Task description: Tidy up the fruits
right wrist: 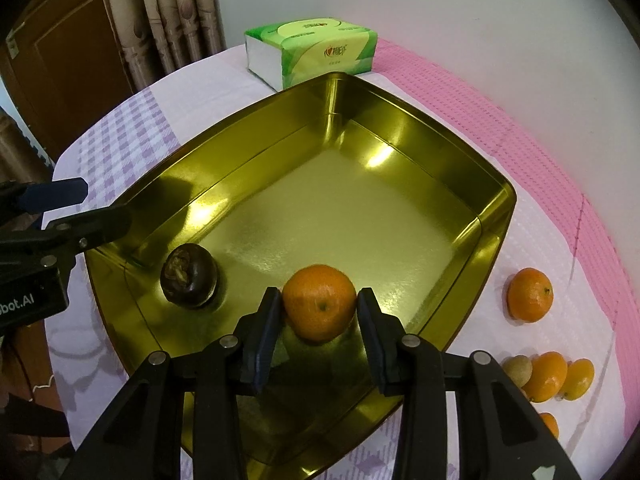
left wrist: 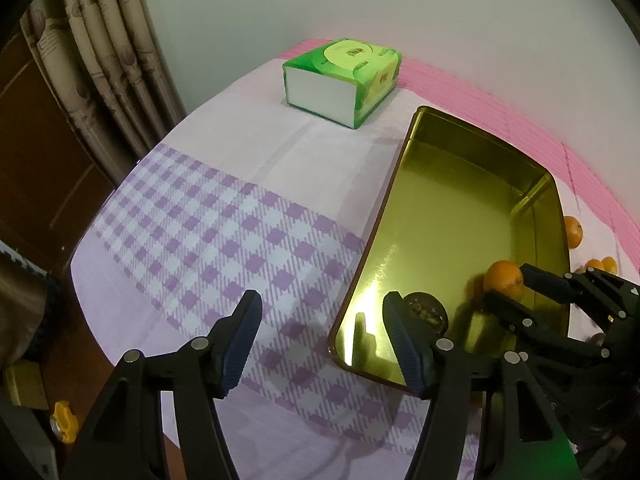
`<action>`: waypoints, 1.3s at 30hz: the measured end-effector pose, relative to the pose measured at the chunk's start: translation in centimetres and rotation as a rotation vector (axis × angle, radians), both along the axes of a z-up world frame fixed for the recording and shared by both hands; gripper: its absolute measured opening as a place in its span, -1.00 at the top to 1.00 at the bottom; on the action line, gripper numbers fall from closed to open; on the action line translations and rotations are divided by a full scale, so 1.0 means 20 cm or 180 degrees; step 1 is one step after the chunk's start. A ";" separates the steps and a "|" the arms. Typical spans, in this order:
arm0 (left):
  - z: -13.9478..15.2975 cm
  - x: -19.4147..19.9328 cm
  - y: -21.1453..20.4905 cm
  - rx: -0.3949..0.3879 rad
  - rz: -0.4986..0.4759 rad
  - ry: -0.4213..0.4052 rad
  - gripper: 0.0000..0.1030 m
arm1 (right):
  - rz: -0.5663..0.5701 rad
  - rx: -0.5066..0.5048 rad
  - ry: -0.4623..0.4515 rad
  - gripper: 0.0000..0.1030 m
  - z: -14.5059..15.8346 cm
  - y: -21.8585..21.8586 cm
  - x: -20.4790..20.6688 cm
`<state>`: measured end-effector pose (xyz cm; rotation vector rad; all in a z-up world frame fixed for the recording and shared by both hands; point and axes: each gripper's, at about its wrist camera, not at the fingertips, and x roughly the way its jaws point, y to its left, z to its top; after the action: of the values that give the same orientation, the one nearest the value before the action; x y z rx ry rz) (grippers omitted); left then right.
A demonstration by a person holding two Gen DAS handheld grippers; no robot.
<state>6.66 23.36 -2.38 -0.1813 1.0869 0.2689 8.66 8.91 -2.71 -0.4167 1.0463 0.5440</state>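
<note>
A gold metal tray point(right wrist: 340, 208) lies on the table. My right gripper point(right wrist: 319, 300) is shut on an orange mandarin point(right wrist: 320, 302), held low inside the tray near its front wall. To its left a dark brown round fruit point(right wrist: 189, 276) rests on the tray floor. In the left wrist view my left gripper point(left wrist: 322, 338) is open with nothing between its fingers. It straddles the tray's point(left wrist: 380, 216) near corner rim, and the dark fruit point(left wrist: 426, 310) sits just beyond its right finger. The held mandarin point(left wrist: 504, 280) and right gripper point(left wrist: 516, 290) show there at the right.
Loose fruit lies on the cloth right of the tray: one mandarin point(right wrist: 530, 294) alone, then a cluster of mandarins point(right wrist: 546, 376) with a small tan fruit point(right wrist: 518, 370). A green tissue pack point(right wrist: 316, 50) sits behind the tray. Curtain and a brown door stand left, past the table edge.
</note>
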 end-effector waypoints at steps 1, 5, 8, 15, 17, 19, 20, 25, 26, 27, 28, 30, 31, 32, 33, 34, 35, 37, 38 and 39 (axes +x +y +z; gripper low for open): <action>0.00 0.00 -0.01 -0.0010 -0.0023 0.0007 -0.23 | -0.0004 0.0011 0.0000 0.27 0.00 0.00 0.00; 0.00 0.00 -0.03 -0.0013 -0.0082 -0.0002 -0.24 | -0.0029 0.0109 -0.0006 0.24 0.04 -0.03 -0.02; 0.02 0.00 -0.04 -0.0015 -0.0112 -0.0054 -0.24 | -0.0092 0.0219 -0.0067 0.24 0.09 -0.09 -0.04; 0.03 0.00 -0.06 -0.0007 -0.0150 -0.0103 -0.24 | -0.0429 0.0523 -0.0213 0.23 0.25 -0.41 -0.19; 0.04 0.00 -0.06 -0.0001 -0.0152 -0.0130 -0.24 | -0.0565 0.0529 -0.0252 0.23 0.29 -0.54 -0.22; 0.04 -0.01 -0.07 0.0006 -0.0172 -0.0149 -0.24 | -0.0732 0.0464 -0.0333 0.23 0.31 -0.67 -0.25; 0.04 0.00 -0.08 0.0010 -0.0193 -0.0157 -0.24 | -0.0812 0.0419 -0.0367 0.23 0.32 -0.75 -0.26; 0.05 -0.01 -0.13 0.0061 -0.0279 -0.0160 -0.25 | -0.1275 0.0304 -0.0367 0.23 0.30 -1.10 -0.32; 0.05 -0.01 -0.13 0.0065 -0.0294 -0.0162 -0.25 | -0.1352 0.0281 -0.0359 0.23 0.29 -1.15 -0.32; 0.05 -0.01 -0.14 0.0069 -0.0304 -0.0165 -0.25 | -0.1438 0.0253 -0.0344 0.23 0.28 -1.21 -0.33; 0.05 -0.01 -0.14 0.0071 -0.0316 -0.0170 -0.25 | -0.1485 0.0240 -0.0327 0.23 0.26 -1.25 -0.33; 0.05 -0.01 -0.15 0.0072 -0.0336 -0.0188 -0.26 | -0.1576 0.0211 -0.0287 0.23 0.22 -1.32 -0.35; 0.05 -0.01 -0.16 0.0074 -0.0346 -0.0198 -0.26 | -0.1623 0.0196 -0.0264 0.23 0.20 -1.36 -0.36; 0.06 -0.01 -0.17 0.0079 -0.0360 -0.0212 -0.26 | -0.1644 0.0200 -0.0244 0.23 0.18 -1.38 -0.36; 0.06 -0.01 -0.17 0.0083 -0.0374 -0.0222 -0.26 | -0.1674 0.0211 -0.0223 0.23 0.16 -1.40 -0.36; 0.06 -0.01 -0.18 0.0081 -0.0389 -0.0229 -0.26 | -0.1689 0.0225 -0.0216 0.23 0.15 -1.41 -0.37; 0.06 -0.02 -0.18 0.0073 -0.0410 -0.0235 -0.27 | -0.1691 0.0247 -0.0212 0.23 0.14 -1.42 -0.36; 0.06 -0.02 -0.20 0.0084 -0.0448 -0.0253 -0.27 | -0.1678 0.0289 -0.0206 0.23 0.13 -1.42 -0.35; 0.07 -0.02 -0.21 0.0097 -0.0472 -0.0266 -0.27 | -0.1666 0.0304 -0.0199 0.23 0.12 -1.41 -0.34; 0.07 -0.02 -0.22 0.0105 -0.0489 -0.0276 -0.27 | -0.1651 0.0318 -0.0198 0.23 0.12 -1.41 -0.33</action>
<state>6.26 18.90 -0.93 -0.0787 1.0041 0.1395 2.02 -19.27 -0.39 -0.0636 1.0136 0.1172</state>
